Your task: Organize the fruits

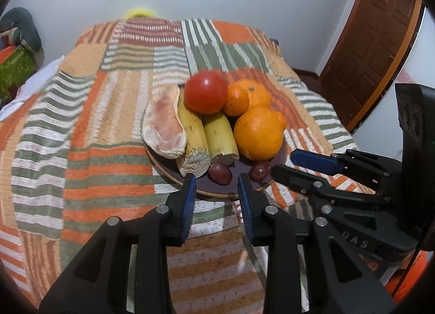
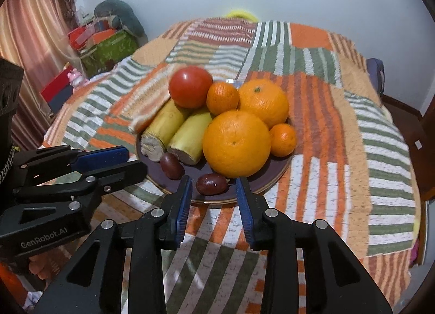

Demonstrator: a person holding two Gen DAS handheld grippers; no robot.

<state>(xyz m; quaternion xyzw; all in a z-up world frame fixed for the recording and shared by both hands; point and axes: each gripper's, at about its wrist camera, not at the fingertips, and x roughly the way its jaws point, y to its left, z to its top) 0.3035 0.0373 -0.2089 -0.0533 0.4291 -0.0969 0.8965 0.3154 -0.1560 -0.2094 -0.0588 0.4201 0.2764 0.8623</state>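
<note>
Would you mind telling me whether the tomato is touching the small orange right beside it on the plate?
Touching: in the right wrist view the tomato presses against the small orange with no gap between them.

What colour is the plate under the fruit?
Dark purple round plate with a tan rim, clearest in the right wrist view.

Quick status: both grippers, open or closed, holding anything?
Left gripper: open, jaws apart, holding nothing.
Right gripper: open, jaws apart, holding nothing.

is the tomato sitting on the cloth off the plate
No, the tomato sits on the pile, resting on the banana pieces on the dark plate, not on the striped cloth.
</note>
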